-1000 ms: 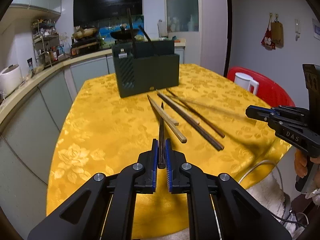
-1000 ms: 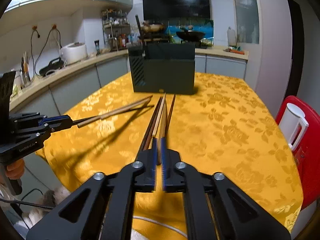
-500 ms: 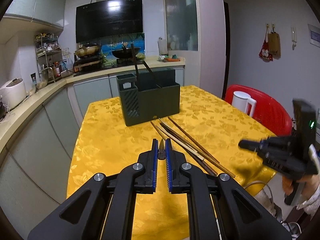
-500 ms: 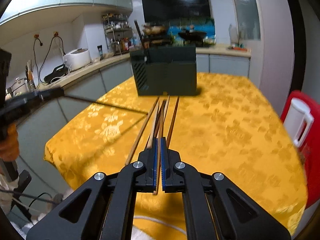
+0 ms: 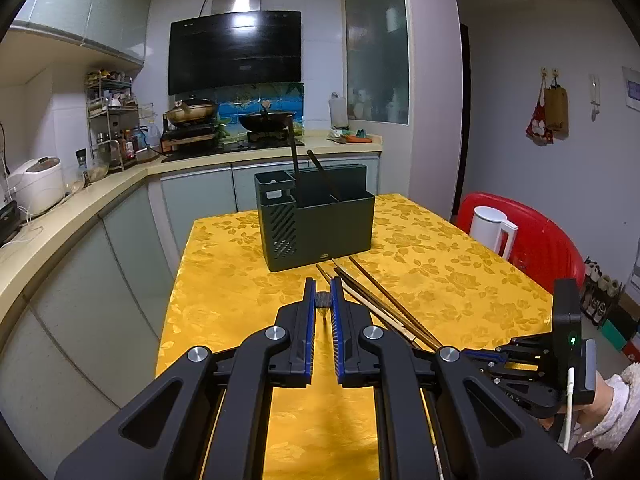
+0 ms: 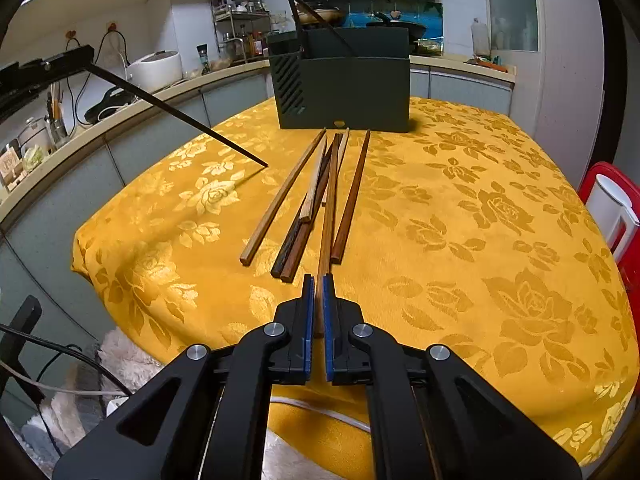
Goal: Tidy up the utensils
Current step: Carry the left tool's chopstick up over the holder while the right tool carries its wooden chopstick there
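Yellow floral tablecloth (image 6: 460, 240), kitchen counter (image 5: 60, 224) left, red chair (image 5: 548, 240) right.

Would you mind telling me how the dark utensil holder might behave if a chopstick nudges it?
The utensil holder looks boxy and broad-based, so it probably slides rather than tips. The yellow tablecloth may drag or bunch beneath it. Its thin walls suggest it's fairly light.

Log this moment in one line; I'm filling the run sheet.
left tongs: shut on dark chopstick | right tongs: shut on brown chopstick | utensil holder: two utensils inside
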A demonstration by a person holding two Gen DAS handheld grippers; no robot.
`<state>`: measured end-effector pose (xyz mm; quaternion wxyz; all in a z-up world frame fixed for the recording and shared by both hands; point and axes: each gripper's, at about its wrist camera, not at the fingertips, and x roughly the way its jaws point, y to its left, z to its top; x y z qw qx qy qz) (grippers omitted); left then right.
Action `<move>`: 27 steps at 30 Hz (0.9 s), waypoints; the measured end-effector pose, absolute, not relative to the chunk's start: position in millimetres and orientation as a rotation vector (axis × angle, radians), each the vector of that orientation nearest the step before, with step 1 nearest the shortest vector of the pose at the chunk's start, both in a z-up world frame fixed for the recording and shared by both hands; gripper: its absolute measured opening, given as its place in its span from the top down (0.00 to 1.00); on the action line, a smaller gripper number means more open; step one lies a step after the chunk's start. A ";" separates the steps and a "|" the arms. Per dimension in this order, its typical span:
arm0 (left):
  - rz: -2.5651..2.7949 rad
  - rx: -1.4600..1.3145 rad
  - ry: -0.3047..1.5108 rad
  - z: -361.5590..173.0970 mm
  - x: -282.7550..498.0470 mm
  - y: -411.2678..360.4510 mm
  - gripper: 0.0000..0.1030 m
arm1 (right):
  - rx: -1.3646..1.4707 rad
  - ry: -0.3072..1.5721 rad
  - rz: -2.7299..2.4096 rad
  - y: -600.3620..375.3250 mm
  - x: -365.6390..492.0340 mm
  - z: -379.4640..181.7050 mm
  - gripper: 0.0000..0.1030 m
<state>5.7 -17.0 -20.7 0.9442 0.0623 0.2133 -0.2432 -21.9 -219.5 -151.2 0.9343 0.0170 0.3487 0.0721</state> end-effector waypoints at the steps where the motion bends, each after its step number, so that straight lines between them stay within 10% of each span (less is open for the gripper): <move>1: -0.494 0.124 0.435 -20.4 5.8 -15.5 0.93 | 0.028 0.715 0.146 -218.3 -21.8 -152.2 0.95; 8: -0.491 0.118 0.441 -22.1 6.2 -13.1 0.93 | -0.001 0.710 0.130 -214.5 -21.3 -155.6 0.91; 9: -0.492 0.118 0.440 -22.2 6.3 -13.1 0.93 | -0.003 0.710 0.128 -214.6 -21.0 -155.4 0.84; 11: -0.491 0.118 0.441 -22.3 6.3 -13.0 0.93 | 0.001 0.691 0.107 -214.9 -24.0 -153.2 0.32; 16: -0.491 0.119 0.442 -22.5 6.3 -13.1 0.93 | -0.017 0.638 0.082 -213.8 -27.9 -147.8 0.31; 27: -0.481 0.105 0.435 -23.7 8.9 -9.0 0.93 | -0.020 0.694 0.106 -208.1 -22.5 -162.1 0.75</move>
